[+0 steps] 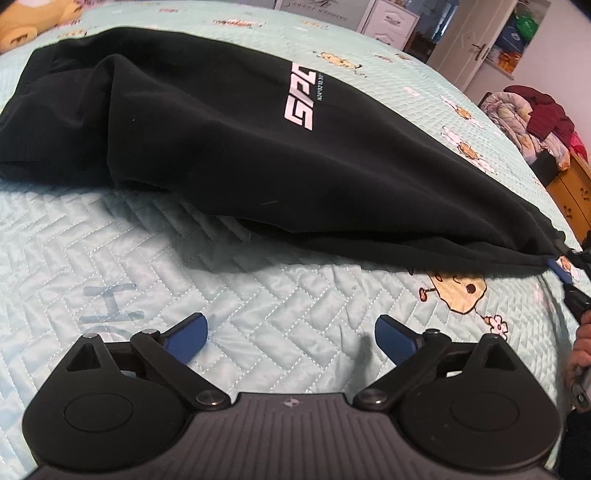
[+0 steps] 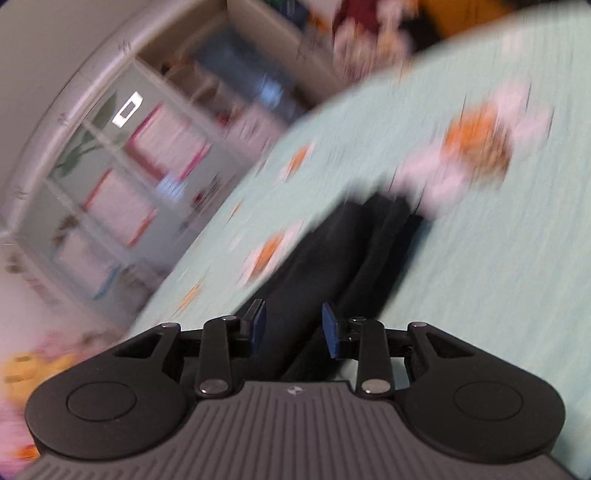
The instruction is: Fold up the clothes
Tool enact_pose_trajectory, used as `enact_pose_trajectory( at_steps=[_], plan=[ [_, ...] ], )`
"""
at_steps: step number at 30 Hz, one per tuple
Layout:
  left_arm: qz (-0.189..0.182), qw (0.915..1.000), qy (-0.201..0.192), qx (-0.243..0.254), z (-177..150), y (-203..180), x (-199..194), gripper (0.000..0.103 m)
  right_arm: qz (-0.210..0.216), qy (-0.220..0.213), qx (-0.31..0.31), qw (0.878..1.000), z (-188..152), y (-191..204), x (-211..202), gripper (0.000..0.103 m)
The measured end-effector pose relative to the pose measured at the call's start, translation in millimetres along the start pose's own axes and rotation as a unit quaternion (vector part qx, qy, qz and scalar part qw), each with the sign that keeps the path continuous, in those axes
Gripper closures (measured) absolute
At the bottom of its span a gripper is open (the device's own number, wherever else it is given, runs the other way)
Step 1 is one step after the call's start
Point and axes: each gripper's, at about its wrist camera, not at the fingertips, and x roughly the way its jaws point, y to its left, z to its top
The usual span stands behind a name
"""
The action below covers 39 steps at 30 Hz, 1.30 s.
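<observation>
Right up against the left wrist lens, the left gripper (image 1: 291,334) hangs with its blue pads spread wide, nothing between them, only the pale aqua quilted bedspread (image 1: 155,258) below. Just beyond lies the black garment (image 1: 229,147), white block lettering (image 1: 299,98) across its upper face, the bulk of it heaped toward the far left of the bed. From there the cloth tapers into a taut point at the right edge, where it meets the right gripper (image 1: 559,271), one blue pad showing at the tip. A bit of a hand (image 1: 580,354) sits below that at the frame's edge.

Over to the right wrist view, heavily blurred: the right gripper (image 2: 293,326) shows a narrow gap between its pads, dark folds of the black garment (image 2: 354,251) running through that gap and away across the bedspread (image 2: 498,295). Whether the pads actually press the cloth, I cannot tell.

Around the bed: a yellow plush toy (image 1: 33,18) at the far left corner, white drawers (image 1: 391,22) behind, a pile of clothes (image 1: 532,118) on a wooden cabinet (image 1: 570,195) to the right.
</observation>
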Motion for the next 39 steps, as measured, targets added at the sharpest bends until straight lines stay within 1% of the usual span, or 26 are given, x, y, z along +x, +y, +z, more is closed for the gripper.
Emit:
enact_pose_trajectory(
  at_steps=[1,2,4,5,7,9,10,11,13,16,18,19,21,22,24,26,30,31,33,34,36,37,38,39],
  plan=[
    [0.002,1.0,-0.004,0.004,-1,-1,0,0.002,0.009,0.019,0.003,1.0,-6,1,7,0.068],
    [0.004,0.9999,-0.008,0.006,-2,-2,0,0.002,0.009,0.027,-0.003,1.0,-9,5,12,0.068],
    [0.003,0.9999,-0.016,-0.001,-2,-3,-3,0.003,0.004,0.034,-0.019,0.999,-13,14,20,0.067],
    [-0.004,0.9997,-0.021,-0.009,0,-3,-5,0.004,0.002,0.035,-0.023,0.999,-14,16,22,0.067],
    [-0.026,0.9987,-0.036,-0.025,5,-5,-11,0.014,0.0,0.034,-0.027,0.999,-16,21,23,0.067],
    [-0.042,0.9972,-0.059,-0.022,11,-11,-18,0.015,0.004,0.024,-0.022,0.999,-15,23,16,0.067],
    [-0.045,0.9964,-0.07,-0.015,14,-16,-21,0.015,0.011,0.018,-0.022,1.0,-14,27,11,0.067],
    [-0.041,0.9958,-0.082,0.0,16,-21,-22,0.015,0.021,0.022,-0.017,0.999,-14,30,10,0.067],
    [-0.03,0.9942,-0.098,0.034,21,-33,-21,0.015,0.045,0.042,0.001,0.998,-15,34,11,0.067],
    [0.0,0.9894,-0.11,0.095,27,-54,-14,0.015,0.066,0.096,0.046,0.992,-26,33,29,0.066],
    [0.018,0.9802,-0.118,0.158,28,-72,-7,0.015,0.063,0.122,0.061,0.989,-33,32,39,0.066],
    [0.026,0.9739,-0.121,0.19,29,-81,-3,0.015,0.058,0.129,0.068,0.988,-36,32,42,0.067],
    [0.038,0.9604,-0.119,0.249,29,-98,8,0.015,0.053,0.131,0.098,0.985,-39,27,46,0.067],
    [0.041,0.9553,-0.115,0.269,29,-104,16,0.015,0.057,0.128,0.116,0.983,-39,24,47,0.067],
    [0.048,0.9475,-0.104,0.299,30,-116,33,0.015,0.056,0.116,0.142,0.981,-37,21,47,0.066],
    [0.054,0.9395,-0.095,0.325,30,-125,48,0.015,0.053,0.11,0.153,0.981,-37,21,48,0.066],
    [0.08,0.9173,-0.085,0.381,26,-139,72,0.014,0.049,0.102,0.166,0.98,-38,22,51,0.065],
    [0.084,0.9136,-0.088,0.388,26,-140,75,0.013,0.049,0.1,0.163,0.98,-38,22,52,0.065],
    [0.091,0.9124,-0.088,0.389,32,-142,80,0.012,0.051,0.095,0.166,0.98,-38,23,55,0.064],
    [0.091,0.9152,-0.084,0.384,36,-143,82,0.012,0.051,0.094,0.17,0.98,-37,24,57,0.064],
    [0.088,0.9212,-0.074,0.372,43,-145,85,0.015,0.037,0.087,0.171,0.981,-35,26,49,0.059],
    [0.086,0.9228,-0.069,0.369,44,-146,85,0.019,0.028,0.083,0.171,0.981,-33,28,43,0.058],
    [0.08,0.9232,-0.066,0.37,44,-147,83,0.02,0.02,0.08,0.171,0.982,-32,29,38,0.055],
    [0.067,0.9214,-0.068,0.377,41,-149,79,0.02,0.01,0.07,0.169,0.983,-31,30,32,0.049]
  ],
)
